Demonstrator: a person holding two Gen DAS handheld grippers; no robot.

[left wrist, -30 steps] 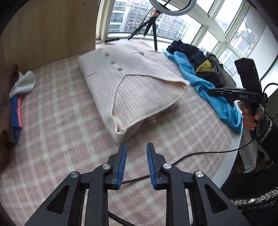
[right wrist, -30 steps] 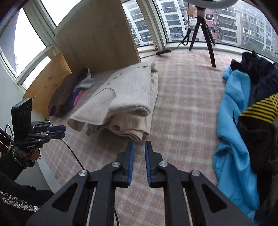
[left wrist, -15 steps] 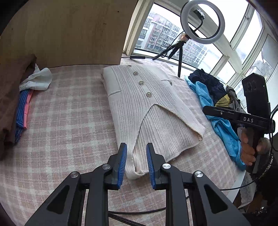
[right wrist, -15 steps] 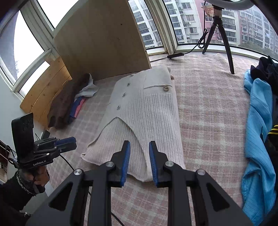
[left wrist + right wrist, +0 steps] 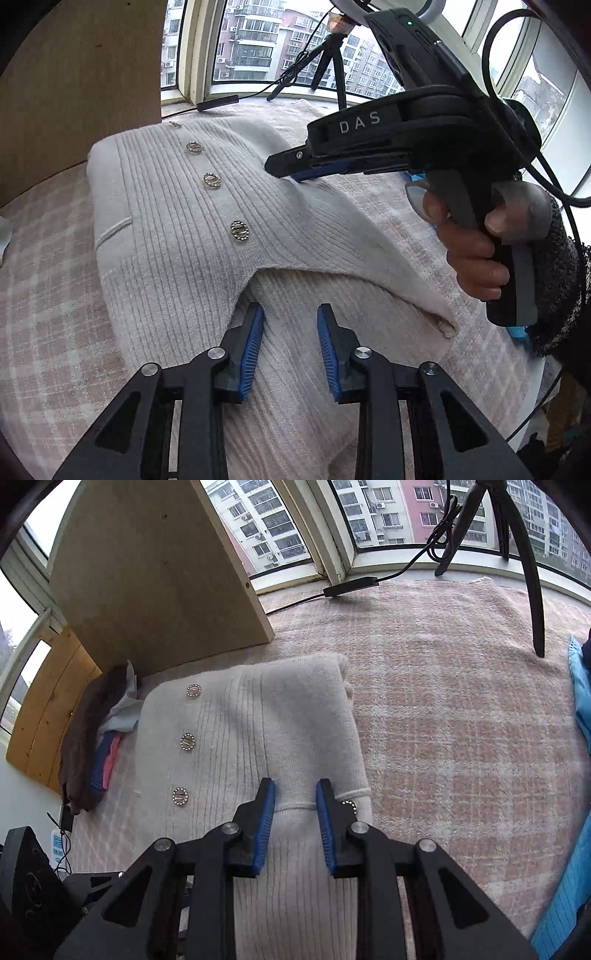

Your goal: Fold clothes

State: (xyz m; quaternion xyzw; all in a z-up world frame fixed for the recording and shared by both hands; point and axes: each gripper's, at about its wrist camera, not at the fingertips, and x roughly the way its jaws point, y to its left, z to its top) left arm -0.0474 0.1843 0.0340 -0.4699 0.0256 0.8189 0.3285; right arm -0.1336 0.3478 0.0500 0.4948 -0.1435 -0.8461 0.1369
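A folded cream ribbed cardigan with round metal buttons lies on the pink checked cloth. It also shows in the right wrist view. My left gripper is open, low over the cardigan's near part, just below the edge of the folded-over flap. My right gripper is open, its tips over the cardigan near a pocket edge and button. In the left wrist view the right gripper reaches in from the right with its tip on the cardigan's far side.
A wooden board stands behind the cardigan. A brown garment and a blue-and-pink one lie at the left. Blue clothing lies at the right. A tripod and cable stand by the window. The checked cloth covers the table.
Both grippers have moved in from the table edge to right over the cardigan. Both jaws have opened wider. The cardigan looks flatter than a second ago.
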